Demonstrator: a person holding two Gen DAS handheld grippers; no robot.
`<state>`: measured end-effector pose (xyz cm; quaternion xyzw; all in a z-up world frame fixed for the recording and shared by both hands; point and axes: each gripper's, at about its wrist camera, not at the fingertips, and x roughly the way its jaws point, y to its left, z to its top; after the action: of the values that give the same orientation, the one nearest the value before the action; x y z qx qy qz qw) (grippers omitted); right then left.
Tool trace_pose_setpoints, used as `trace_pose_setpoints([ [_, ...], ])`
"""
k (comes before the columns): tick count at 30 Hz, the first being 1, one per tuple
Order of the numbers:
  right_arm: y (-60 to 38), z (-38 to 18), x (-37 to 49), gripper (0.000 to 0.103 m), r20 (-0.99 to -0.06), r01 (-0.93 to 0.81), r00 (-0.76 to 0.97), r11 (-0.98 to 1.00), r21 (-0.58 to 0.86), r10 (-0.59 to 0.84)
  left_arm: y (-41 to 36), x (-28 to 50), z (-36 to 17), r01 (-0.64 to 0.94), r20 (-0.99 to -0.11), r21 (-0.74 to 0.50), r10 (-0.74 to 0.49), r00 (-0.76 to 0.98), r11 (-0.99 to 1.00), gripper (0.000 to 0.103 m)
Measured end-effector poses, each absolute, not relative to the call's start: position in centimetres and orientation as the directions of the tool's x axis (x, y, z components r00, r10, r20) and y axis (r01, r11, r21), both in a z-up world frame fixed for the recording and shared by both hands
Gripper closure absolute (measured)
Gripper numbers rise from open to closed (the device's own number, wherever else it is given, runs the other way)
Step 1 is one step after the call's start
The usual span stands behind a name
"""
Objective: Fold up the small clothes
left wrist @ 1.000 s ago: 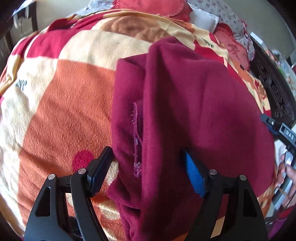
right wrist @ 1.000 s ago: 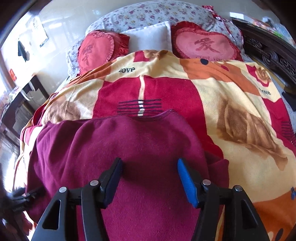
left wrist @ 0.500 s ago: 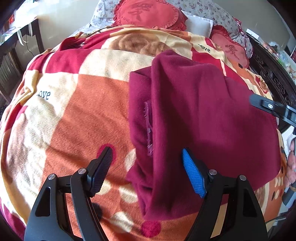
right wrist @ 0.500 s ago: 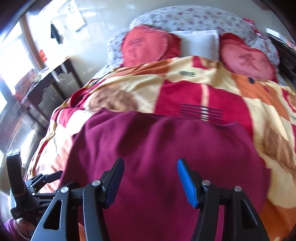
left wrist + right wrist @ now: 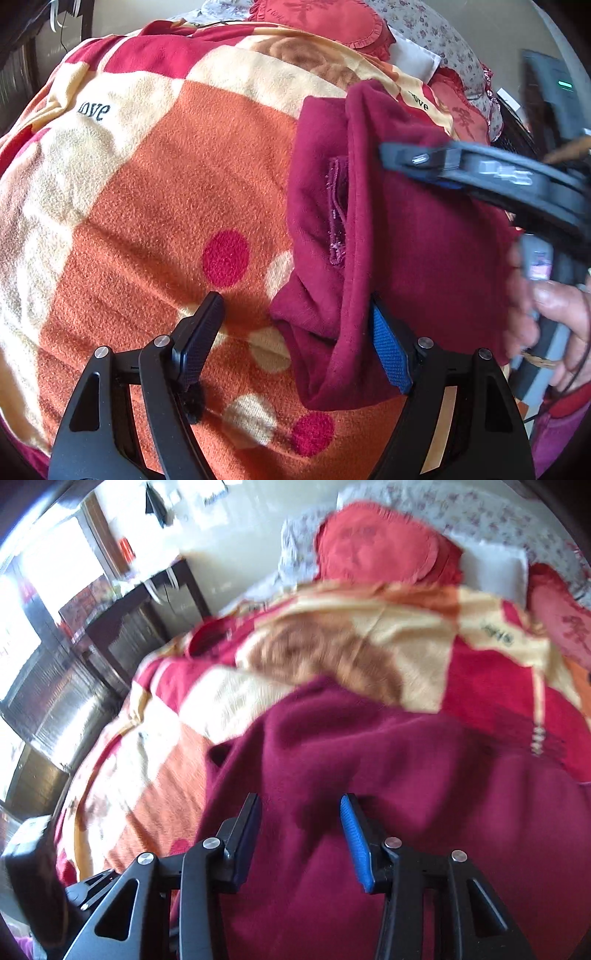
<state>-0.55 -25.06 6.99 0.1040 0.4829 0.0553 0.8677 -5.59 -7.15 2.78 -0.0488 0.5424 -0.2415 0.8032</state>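
Note:
A maroon garment [image 5: 417, 236] lies folded on a red, orange and cream blanket [image 5: 155, 184]; its left edge shows a folded-under flap with a raw seam. My left gripper [image 5: 295, 332] is open at the garment's near left corner, its blue finger against the cloth and its black finger over bare blanket. My right gripper [image 5: 301, 827] is open just above the garment [image 5: 406, 812], holding nothing. It also shows in the left wrist view [image 5: 480, 177], reaching over the garment from the right with the person's hand [image 5: 546, 314] behind it.
Red heart cushions [image 5: 384, 550] and a white pillow [image 5: 495, 568] lie at the head of the bed. A dark wooden table [image 5: 122, 627] and window stand to the left. A dark carved bed frame [image 5: 517, 125] runs along the right side.
My left gripper has pulled back and left, off the garment, so more blanket shows. My right gripper has swung left across the garment and narrowed a little; it now reaches into the left wrist view.

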Motion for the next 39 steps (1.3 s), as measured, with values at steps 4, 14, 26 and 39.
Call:
trace_pose_setpoints([
  [4, -25.0, 7.0, 0.1, 0.06, -0.838, 0.046, 0.508, 0.965, 0.257, 0.199, -6.4, -5.6, 2.8, 0.331, -0.828, -0.388, -0.483, 0.286, 0.86, 0.025],
  [14, -22.2, 8.2, 2.6, 0.03, -0.868, 0.092, 0.48, 0.977, 0.193, 0.127, -5.0, -6.5, 2.4, 0.339, -0.78, -0.45, -0.548, 0.303, 0.826, 0.025],
  [26, -15.6, 4.8, 4.5, 0.022, -0.877, -0.003, 0.436, 0.974, -0.224, -0.201, -4.9, -7.0, 2.1, 0.355, -0.77, -0.452, -0.559, 0.308, 0.818, 0.024],
  [39, -22.6, 7.8, 2.7, 0.079, -0.871, 0.024, 0.467, 0.983, 0.184, 0.152, -8.4, -4.0, 2.3, 0.38, -0.765, -0.456, -0.572, 0.296, 0.805, 0.018],
])
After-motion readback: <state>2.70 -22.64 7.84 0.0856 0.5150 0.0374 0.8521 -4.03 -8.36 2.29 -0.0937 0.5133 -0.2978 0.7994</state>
